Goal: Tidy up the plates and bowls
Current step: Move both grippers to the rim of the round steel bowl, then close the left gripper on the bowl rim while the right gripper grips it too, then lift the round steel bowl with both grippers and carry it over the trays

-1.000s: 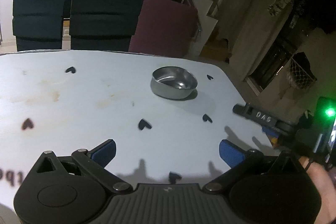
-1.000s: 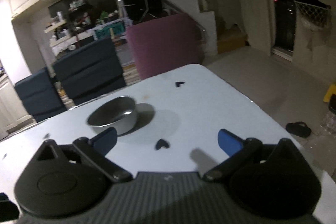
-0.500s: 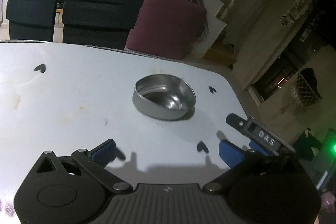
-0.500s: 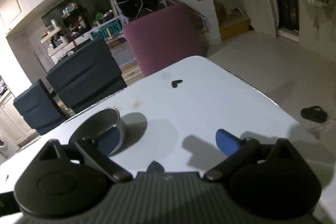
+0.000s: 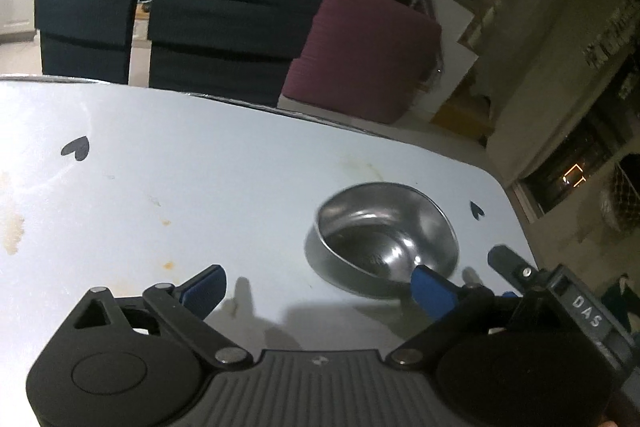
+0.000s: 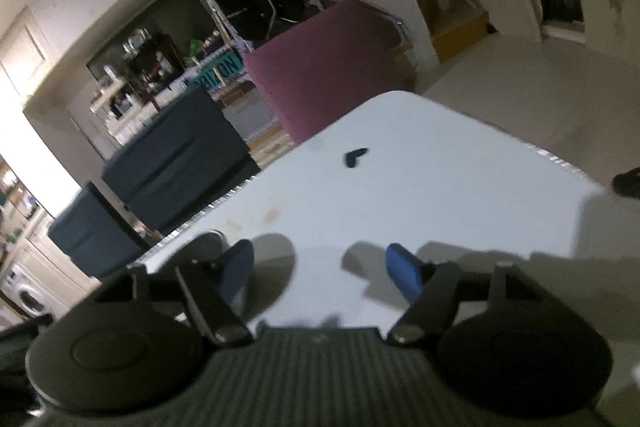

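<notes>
My left hand-held gripper [image 5: 316, 287] hangs over the pale blue surface [image 5: 200, 187], its jaws spread wide with nothing between them. Moving right: the round shiny steel bowl [image 5: 382, 233] sits upright near the surface's far right corner, just ahead and to the right of that gripper's right blue finger [image 5: 434, 291], which overlaps the bowl's near rim in this view; I can't tell if it touches. A bowl this round has no long axis, so any stretch of rim will do.

Further right again, my right hand-held gripper [image 6: 320, 269] comes in at the bowl's right flank. Its jaws have just been closing but stand apart, only bare surface between them. In the right wrist view the bowl is a sliver of rim [image 6: 208, 239] behind the left blue finger [image 6: 236, 267], so it lies to that gripper's left. I reckon the right one is nearer.

The count: one bowl, no plates in sight, two grippers, three small dark heart marks.
</notes>
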